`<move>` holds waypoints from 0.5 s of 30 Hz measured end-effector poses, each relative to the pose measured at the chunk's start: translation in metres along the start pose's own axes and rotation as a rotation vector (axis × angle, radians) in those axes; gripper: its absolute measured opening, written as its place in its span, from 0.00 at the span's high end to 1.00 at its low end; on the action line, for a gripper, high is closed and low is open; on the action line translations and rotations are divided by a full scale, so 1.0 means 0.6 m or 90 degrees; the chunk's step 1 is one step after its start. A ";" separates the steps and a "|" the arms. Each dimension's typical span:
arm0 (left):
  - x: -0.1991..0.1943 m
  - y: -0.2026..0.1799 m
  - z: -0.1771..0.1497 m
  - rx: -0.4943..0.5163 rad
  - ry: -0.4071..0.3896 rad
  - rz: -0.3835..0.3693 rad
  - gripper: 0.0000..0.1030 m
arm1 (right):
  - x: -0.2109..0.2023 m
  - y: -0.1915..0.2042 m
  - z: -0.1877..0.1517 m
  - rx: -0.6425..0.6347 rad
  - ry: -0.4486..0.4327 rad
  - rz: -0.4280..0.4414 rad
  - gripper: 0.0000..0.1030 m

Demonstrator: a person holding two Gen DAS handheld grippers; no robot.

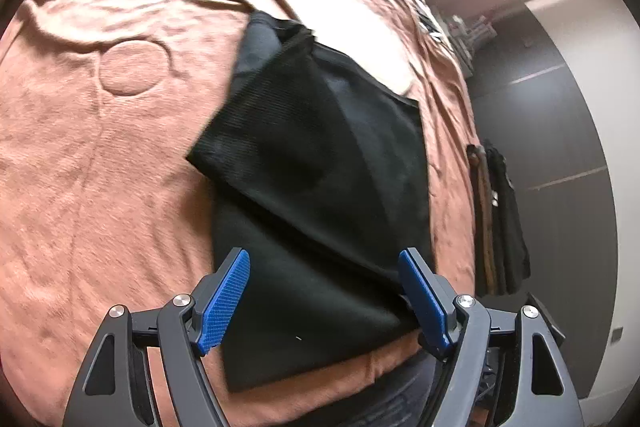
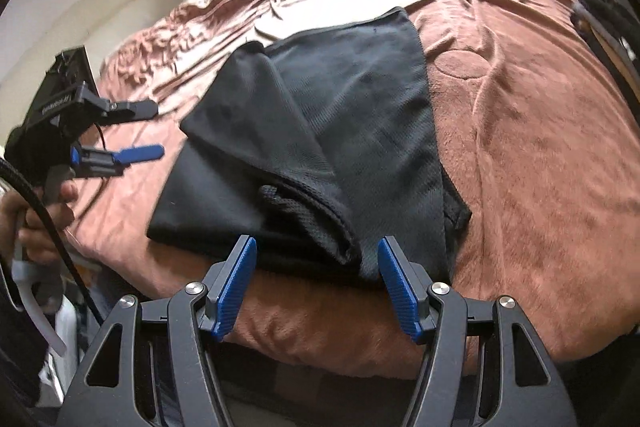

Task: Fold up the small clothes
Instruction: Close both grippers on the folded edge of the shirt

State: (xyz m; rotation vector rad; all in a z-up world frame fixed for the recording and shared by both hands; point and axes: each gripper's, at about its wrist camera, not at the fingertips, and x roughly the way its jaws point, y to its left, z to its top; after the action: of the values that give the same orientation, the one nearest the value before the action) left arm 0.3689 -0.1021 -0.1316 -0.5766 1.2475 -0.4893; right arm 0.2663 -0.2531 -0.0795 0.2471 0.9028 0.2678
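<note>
Blue pads of the right hand-held gripper [image 2: 316, 279] stand apart, empty, at the near hem of a partly folded black garment [image 2: 360, 99] lying on the brown-blanketed bed [image 2: 540, 167]. Its far edge blurs into glare. Left hand-held gripper [image 2: 154, 131] hovers open beside it.

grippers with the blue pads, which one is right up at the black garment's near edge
The right gripper: its open blue pads flank the black knit garment's bunched near hem. The left gripper hangs open beside the garment, over the brown blanket.
</note>
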 end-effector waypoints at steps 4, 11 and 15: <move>0.006 0.019 0.017 -0.006 -0.006 0.012 0.24 | 0.012 0.008 0.011 -0.027 0.016 -0.021 0.41; 0.030 0.062 0.052 -0.057 -0.023 0.022 0.32 | 0.013 0.015 0.011 -0.068 0.038 -0.024 0.64; 0.041 0.071 0.066 -0.056 -0.031 0.046 0.52 | 0.011 0.007 0.008 -0.065 0.035 -0.025 0.64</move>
State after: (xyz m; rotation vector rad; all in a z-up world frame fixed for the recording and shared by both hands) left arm 0.4146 -0.0797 -0.1688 -0.6122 1.2434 -0.3584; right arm 0.2732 -0.2476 -0.0800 0.1275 0.9448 0.2842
